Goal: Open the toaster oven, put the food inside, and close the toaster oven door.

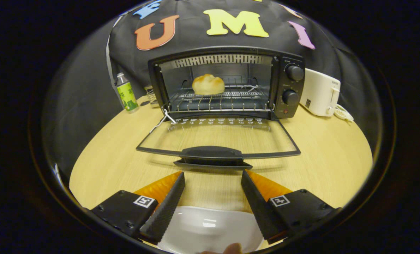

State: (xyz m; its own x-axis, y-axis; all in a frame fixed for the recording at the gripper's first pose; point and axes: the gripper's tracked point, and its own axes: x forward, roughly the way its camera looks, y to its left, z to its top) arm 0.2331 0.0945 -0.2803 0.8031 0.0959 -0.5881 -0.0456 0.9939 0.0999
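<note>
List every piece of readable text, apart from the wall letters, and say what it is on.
None can be read.
Green bottle: label print, blurred.
White toaster: small mark near its top, too small.
Toaster oven: markings around the knobs and white marks on the open door, too small.
Gripper: square tag patterns, no words; fingers open, empty, just short of the door handle.

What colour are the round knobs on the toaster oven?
Black. The knobs sit on the toaster oven's right panel, clearest in the gripper view.

Wood-grain table, glass oven door, seemingly glossy plate
</note>
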